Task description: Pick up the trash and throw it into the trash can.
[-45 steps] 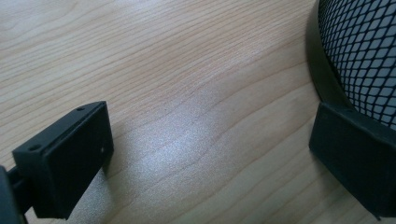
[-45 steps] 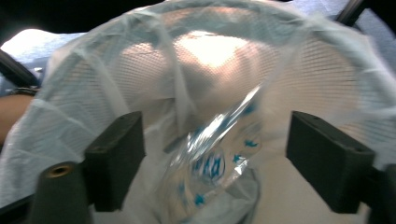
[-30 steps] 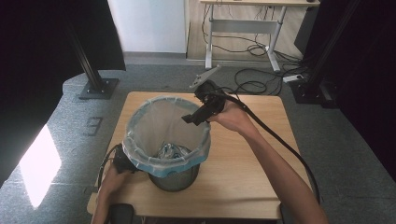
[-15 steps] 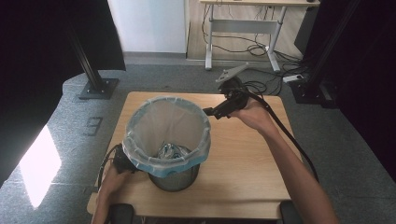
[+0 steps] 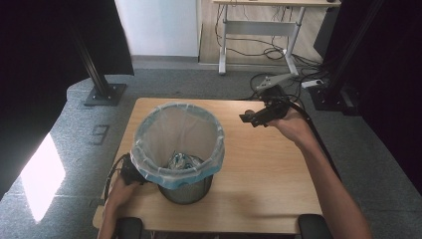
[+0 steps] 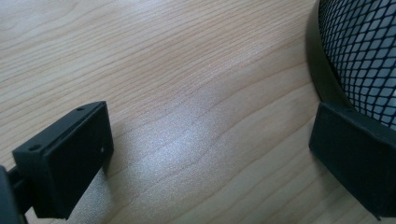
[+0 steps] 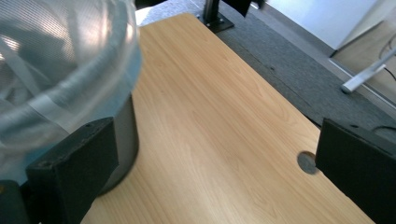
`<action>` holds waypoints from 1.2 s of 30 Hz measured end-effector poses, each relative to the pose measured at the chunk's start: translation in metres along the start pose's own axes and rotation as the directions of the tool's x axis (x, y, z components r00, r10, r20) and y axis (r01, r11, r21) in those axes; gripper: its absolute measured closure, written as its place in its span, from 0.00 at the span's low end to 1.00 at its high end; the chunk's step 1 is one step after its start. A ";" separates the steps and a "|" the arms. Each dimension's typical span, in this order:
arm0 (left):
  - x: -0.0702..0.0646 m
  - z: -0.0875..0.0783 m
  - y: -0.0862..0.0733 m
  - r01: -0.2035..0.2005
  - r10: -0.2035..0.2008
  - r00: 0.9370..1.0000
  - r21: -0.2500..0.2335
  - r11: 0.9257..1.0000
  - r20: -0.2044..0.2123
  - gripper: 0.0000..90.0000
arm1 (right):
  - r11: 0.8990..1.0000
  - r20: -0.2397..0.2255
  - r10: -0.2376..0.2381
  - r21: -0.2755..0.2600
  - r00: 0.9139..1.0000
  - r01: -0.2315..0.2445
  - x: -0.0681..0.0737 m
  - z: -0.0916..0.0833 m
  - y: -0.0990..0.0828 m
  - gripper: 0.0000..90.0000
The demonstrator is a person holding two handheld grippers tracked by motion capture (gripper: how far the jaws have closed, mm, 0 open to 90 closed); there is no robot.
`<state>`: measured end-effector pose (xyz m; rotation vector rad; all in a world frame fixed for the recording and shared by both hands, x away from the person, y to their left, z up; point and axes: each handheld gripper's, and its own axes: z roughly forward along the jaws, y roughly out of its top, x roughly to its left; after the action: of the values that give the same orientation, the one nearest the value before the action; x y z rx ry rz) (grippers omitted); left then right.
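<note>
A black mesh bin [image 5: 191, 188] lined with a pale blue bag [image 5: 177, 137] stands on the wooden table [image 5: 263, 169], with a crumpled shiny wrapper [image 5: 180, 161] at its bottom. My left gripper [image 5: 130, 173] rests low beside the bin's left base; in the left gripper view its jaws stand wide open over bare wood, the mesh bin [image 6: 362, 56] close to one fingertip. My right gripper [image 5: 251, 117] hovers above the table's far right, open and holding nothing. The right gripper view shows the bag [image 7: 60, 60] at left and the table [image 7: 219, 140] between the jaws.
A small round grommet [image 7: 307, 163] sits in the tabletop near its far edge. Grey carpet surrounds the table. Black stand bases [image 5: 104, 93] and a white-legged desk [image 5: 259, 30] with cables stand beyond it.
My right gripper has pulled away from above the bin's rim, moving right and toward the table's far side. The left gripper has stayed beside the bin.
</note>
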<state>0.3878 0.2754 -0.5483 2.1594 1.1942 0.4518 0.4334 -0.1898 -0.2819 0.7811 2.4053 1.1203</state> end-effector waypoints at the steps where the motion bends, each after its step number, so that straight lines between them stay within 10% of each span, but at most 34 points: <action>1: 0.000 0.000 0.000 0.000 0.000 1.000 0.000 1.000 0.000 0.00 | 1.000 0.004 0.010 -0.002 1.000 -0.010 -0.002 -0.001 -0.003 0.00; 36: -0.001 -0.001 0.000 0.007 -0.007 1.000 0.007 1.000 0.000 0.00 | 0.990 0.108 0.145 -0.016 0.984 -0.144 -0.035 0.007 -0.155 0.00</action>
<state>0.3871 0.2752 -0.5477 2.1607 1.2044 0.4455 0.4142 -0.2897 -0.4039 1.0010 2.2829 1.1102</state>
